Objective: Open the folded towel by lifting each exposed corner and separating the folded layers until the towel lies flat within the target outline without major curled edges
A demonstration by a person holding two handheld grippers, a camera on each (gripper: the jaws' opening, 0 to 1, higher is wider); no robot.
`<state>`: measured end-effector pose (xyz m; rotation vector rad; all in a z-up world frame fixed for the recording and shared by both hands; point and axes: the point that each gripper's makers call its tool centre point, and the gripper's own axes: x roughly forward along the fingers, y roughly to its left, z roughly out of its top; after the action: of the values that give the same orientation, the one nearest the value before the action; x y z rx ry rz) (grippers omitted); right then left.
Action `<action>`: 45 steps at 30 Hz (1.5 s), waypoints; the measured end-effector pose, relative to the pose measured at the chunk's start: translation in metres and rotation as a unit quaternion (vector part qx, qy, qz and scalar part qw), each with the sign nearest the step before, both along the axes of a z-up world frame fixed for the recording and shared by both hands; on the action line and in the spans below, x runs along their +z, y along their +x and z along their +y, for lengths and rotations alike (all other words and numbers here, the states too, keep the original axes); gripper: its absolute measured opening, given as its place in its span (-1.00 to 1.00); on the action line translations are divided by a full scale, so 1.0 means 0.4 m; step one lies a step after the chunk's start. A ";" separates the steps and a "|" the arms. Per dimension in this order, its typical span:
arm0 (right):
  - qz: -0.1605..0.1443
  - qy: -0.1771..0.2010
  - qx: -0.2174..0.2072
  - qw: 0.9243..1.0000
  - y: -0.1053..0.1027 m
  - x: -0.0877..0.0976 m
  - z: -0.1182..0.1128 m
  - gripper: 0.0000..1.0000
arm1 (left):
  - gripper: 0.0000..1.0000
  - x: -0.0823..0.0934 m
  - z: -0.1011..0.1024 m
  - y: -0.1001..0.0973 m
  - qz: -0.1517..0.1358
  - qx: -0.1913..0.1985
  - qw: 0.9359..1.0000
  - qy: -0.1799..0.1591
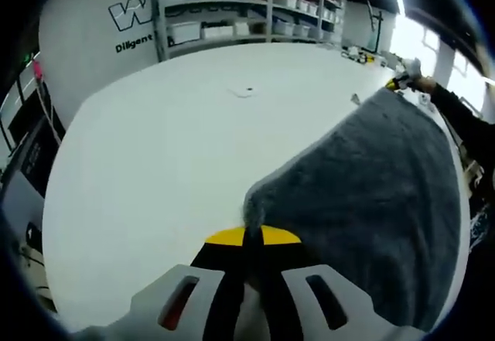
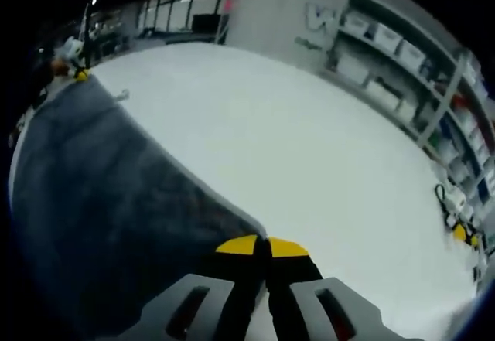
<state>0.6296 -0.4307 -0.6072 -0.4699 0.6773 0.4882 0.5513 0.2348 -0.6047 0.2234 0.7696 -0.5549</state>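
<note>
Inspector: Towel, grey terry, lies spread over the white table in the left gripper view. The left gripper has its yellow-tipped jaws pressed together on the near corner. At the far corner the right gripper shows small; its grip cannot be read from here.

Assessor: And the right gripper view?

Inspector: Same towel, on the left of the table. Here the right gripper's jaws are closed at the cloth's edge, apparently pinching a corner. The left gripper sits tiny at the far end.

Assessor: Risks?

Inspector: In my judgement, uneven pull between the two hands could skew the cloth or curl an edge; a thin pinch could slip.

Assessor: Anything unverifiable?

Inspector: No target outline is visible. The towel's near edges are cut off by both frames, so remaining folds cannot be ruled out. Shelving at the back is blurred.
</note>
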 end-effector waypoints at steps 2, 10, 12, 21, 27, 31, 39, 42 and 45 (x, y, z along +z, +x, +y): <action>-0.004 -0.006 0.001 1.000 0.005 0.000 0.002 -1.00 | -0.96 -0.001 0.000 0.000 -0.003 0.002 1.000 0.001; -0.016 -0.014 0.003 1.000 0.026 0.000 0.020 -1.00 | -0.97 0.000 0.019 0.027 -0.013 0.004 1.000 0.007; -0.021 -0.015 0.002 1.000 0.036 0.000 0.024 -1.00 | -0.97 -0.001 0.027 0.037 -0.014 0.008 1.000 0.006; -0.031 -0.010 -0.001 0.999 0.074 0.002 0.042 -1.00 | -0.97 -0.006 0.027 0.067 -0.027 0.016 0.999 -0.002; -0.042 -0.010 0.005 0.999 0.113 0.004 0.057 -1.00 | -0.97 0.001 0.074 0.127 -0.030 0.019 0.999 0.001; -0.046 -0.011 0.005 0.999 0.135 0.004 0.063 -1.00 | -0.97 0.002 0.098 0.147 -0.031 0.015 0.999 0.010; -0.048 -0.021 0.003 0.999 0.182 0.004 0.074 -1.00 | -0.97 0.002 0.132 0.207 -0.037 0.020 0.999 0.016; -0.048 -0.023 0.002 0.999 0.192 0.004 0.076 -1.00 | -0.97 0.004 0.144 0.230 -0.043 0.019 0.999 0.016; -0.047 -0.024 -0.001 0.999 0.198 0.005 0.081 -1.00 | -0.97 0.005 0.154 0.244 -0.038 0.016 0.999 0.012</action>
<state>0.7088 -0.3985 -0.6053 -0.5338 0.5989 0.4469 0.6490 0.2963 -0.6027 0.2517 0.7060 -0.5044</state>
